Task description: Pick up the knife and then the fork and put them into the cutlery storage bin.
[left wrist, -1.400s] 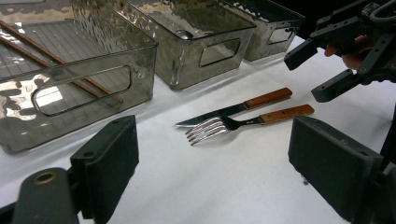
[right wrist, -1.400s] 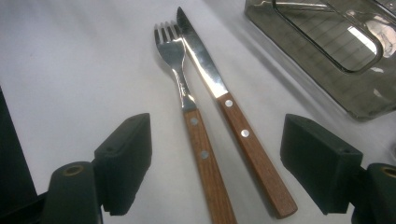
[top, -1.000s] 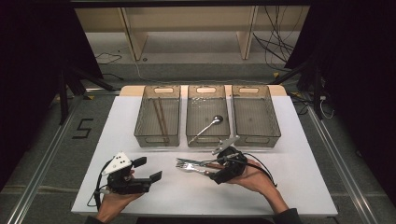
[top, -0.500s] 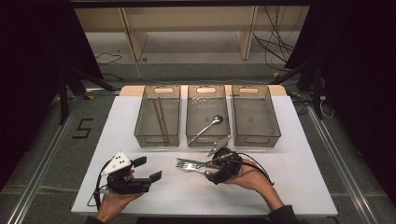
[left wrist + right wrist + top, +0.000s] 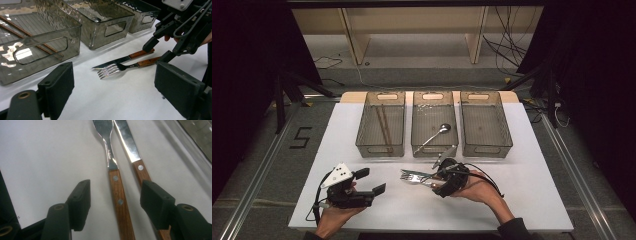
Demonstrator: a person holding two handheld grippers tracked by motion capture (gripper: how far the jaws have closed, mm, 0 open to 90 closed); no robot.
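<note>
Near the table's point(image 5: 537, 200) front edge — right gripper point(image 5: 113, 200) apart, just closing around the fork point(image 5: 117, 195), seemingly untouched; left gripper point(image 5: 112, 97) apart.

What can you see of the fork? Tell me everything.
The fork has a shiny metal head with four tines and a brown wooden handle with two pale rivets. It lies flat on the white table, in front of the middle bin, tines toward the left tool. A knife lies close beside it, nearly parallel. The right tool straddles its handle; its jaws have just been closing, not yet pressing the wood.
</note>
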